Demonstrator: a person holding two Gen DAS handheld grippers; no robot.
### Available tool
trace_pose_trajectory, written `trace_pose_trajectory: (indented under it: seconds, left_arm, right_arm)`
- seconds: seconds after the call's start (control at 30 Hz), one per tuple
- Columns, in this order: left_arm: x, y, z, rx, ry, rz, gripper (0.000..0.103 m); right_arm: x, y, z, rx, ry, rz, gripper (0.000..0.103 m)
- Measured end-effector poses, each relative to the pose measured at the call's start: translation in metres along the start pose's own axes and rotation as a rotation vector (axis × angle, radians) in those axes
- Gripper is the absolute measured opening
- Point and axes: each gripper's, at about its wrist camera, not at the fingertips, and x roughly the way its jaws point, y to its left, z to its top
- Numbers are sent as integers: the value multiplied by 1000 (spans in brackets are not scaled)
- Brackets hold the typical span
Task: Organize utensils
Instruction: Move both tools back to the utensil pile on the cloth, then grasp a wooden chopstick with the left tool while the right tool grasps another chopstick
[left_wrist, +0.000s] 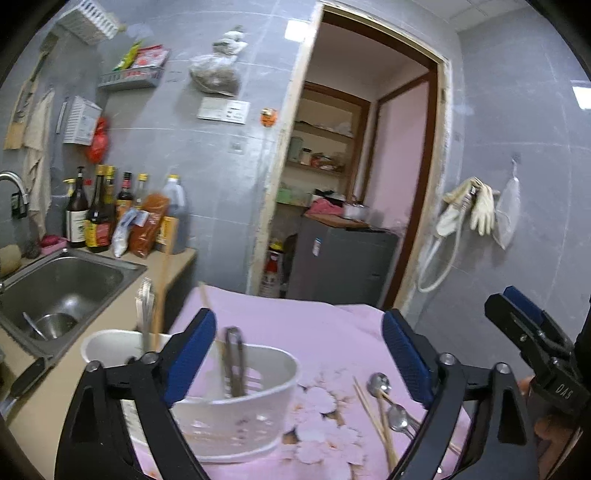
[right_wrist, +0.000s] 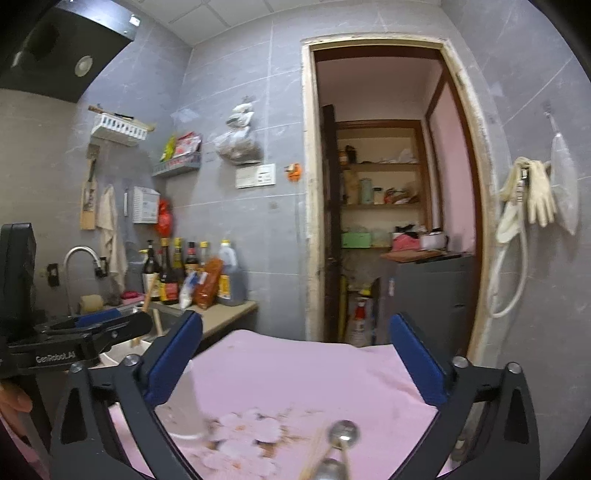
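Observation:
A white utensil holder (left_wrist: 236, 406) stands on the pink flowered cloth (left_wrist: 314, 332). It holds metal tongs (left_wrist: 233, 363) in the front part and forks and a chopstick (left_wrist: 147, 314) in the back part. Two metal spoons (left_wrist: 388, 398) and several chopsticks (left_wrist: 373, 417) lie loose on the cloth to its right. My left gripper (left_wrist: 299, 354) is open and empty above the holder. My right gripper (right_wrist: 295, 362) is open and empty above the spoons (right_wrist: 343, 435); it also shows in the left wrist view (left_wrist: 532, 332).
A steel sink (left_wrist: 62, 288) with a bowl sits at the left. Sauce bottles (left_wrist: 110, 214) stand on the counter behind it. A doorway (left_wrist: 362, 184) with shelves and a grey cabinet lies beyond the table. Gloves (left_wrist: 476, 206) hang on the right wall.

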Motion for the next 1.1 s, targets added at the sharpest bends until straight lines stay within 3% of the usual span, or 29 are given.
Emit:
trace_pose_trajectory:
  seconds: [0.23,0.57,0.67,0.87,1.1]
  left_arm:
    - [19,-27,-19,24,69,-52,96]
    - [54,-58,-63,79,272,-103,96]
    - [66,-64,-73,80,349,-132,96]
    - [87,-73,-92,98,464,-171,92]
    - [111,-86,-106,148,611,-251,55]
  right_arm:
    - [-9,-33,-18,-39,69,-54,103]
    - [1,-80,-66,-6,297,-105,102]
    - [6,-90,-79,17,372,-97,92]
    - [20,-98,-100,53,503,-46,61]
    - [35,-96,-112,66,596,36,33]
